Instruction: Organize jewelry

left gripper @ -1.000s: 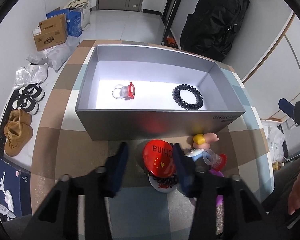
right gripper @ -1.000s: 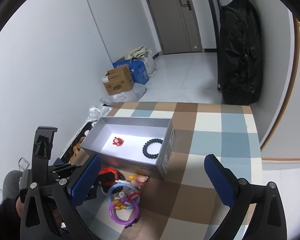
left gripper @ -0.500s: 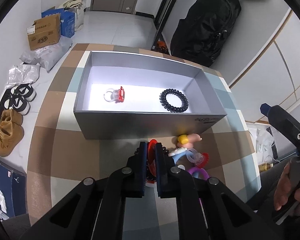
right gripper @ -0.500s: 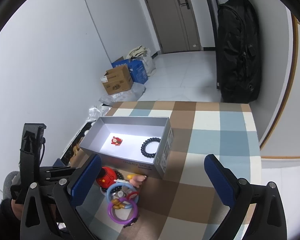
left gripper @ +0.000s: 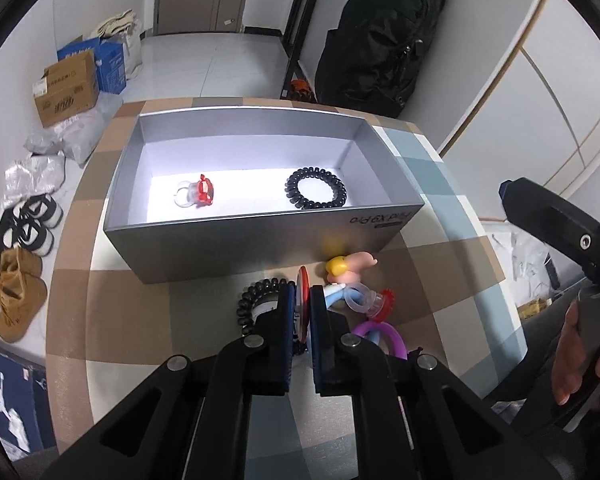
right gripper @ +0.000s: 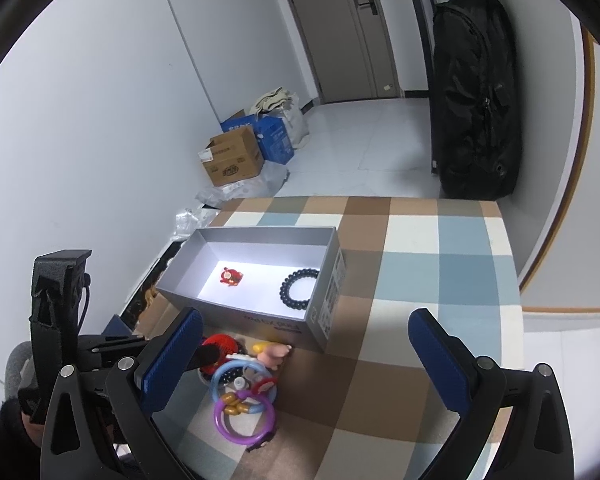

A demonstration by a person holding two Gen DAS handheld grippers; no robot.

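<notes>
Grey box (left gripper: 260, 248) wall: upside-down "Find X9 Pro".

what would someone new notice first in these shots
The open grey cardboard box in the middle of the checked table, with a red-topped clear ring at its left and a black coiled hair tie at its right. Just in front, the left claw is shut on a flat red round badge, edge up, beside a heap of colourful plastic rings. The right claw hangs wide open and empty.
</notes>
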